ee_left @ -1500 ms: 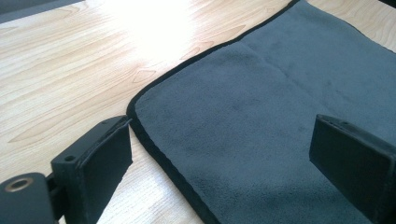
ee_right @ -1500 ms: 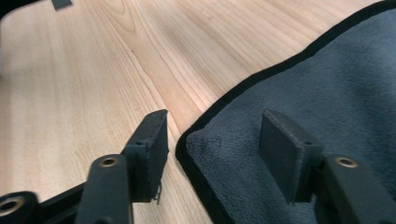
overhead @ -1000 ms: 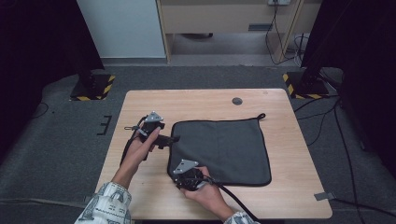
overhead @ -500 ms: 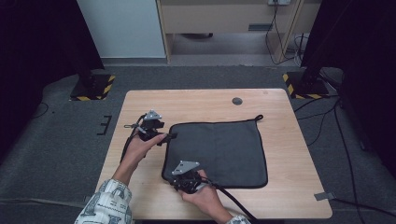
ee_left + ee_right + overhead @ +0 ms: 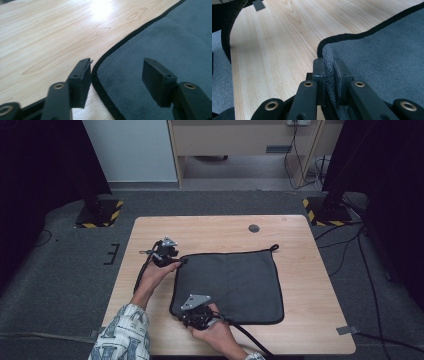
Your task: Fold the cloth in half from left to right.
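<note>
A dark grey cloth (image 5: 235, 280) with a black hem lies spread on the wooden table (image 5: 210, 230). My left gripper (image 5: 181, 262) is at the cloth's far left corner. In the left gripper view its jaws (image 5: 117, 62) have just been closing and still stand apart, straddling the hem, with the cloth (image 5: 175, 37) between the pads but not pinched. My right gripper (image 5: 184, 318) is at the near left corner. In the right gripper view it (image 5: 328, 62) is shut on a raised fold of the cloth (image 5: 387, 50).
A small dark round disc (image 5: 254, 228) sits on the table near its far edge. Black stands with striped bases (image 5: 100, 215) (image 5: 325, 212) flank the far corners on the floor. A grey tape strip (image 5: 346, 330) marks the near right corner. Cables trail from both grippers.
My left gripper has come down and to the right onto the cloth's far left corner, its jaws narrowing. The right gripper has stayed at the near left corner.
</note>
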